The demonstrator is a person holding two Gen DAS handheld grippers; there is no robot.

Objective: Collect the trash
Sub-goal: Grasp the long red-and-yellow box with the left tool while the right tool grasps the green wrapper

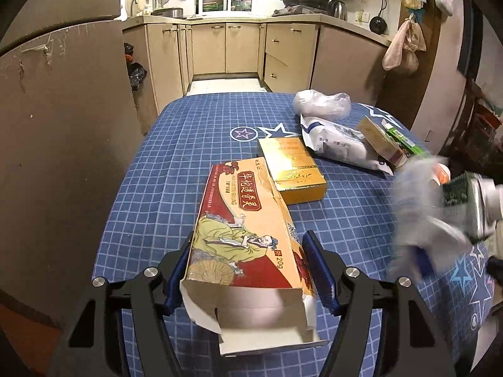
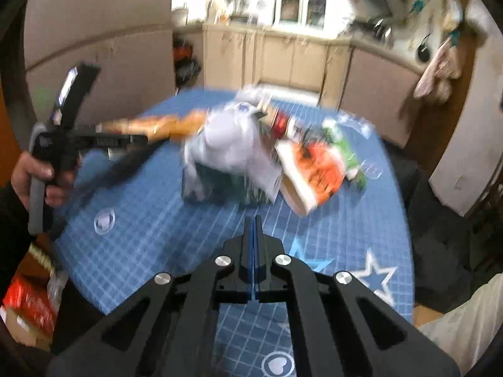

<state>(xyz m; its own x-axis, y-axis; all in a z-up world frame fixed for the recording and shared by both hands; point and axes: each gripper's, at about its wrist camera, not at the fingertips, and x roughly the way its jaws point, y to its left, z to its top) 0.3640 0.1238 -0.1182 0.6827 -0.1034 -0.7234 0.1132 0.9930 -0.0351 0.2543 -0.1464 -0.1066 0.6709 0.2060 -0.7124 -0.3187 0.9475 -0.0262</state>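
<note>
Left gripper (image 1: 248, 270), mine, clamps the orange medicine carton (image 1: 242, 229), long axis pointing away; right gripper (image 2: 253, 229) closed, empty.

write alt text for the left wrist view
The left hand-held gripper holds a long orange medicine box with an open, torn near end over a blue checked tablecloth. A gold box lies just beyond it, with white bags and small cartons at the right; kitchen cabinets stand behind.
</note>
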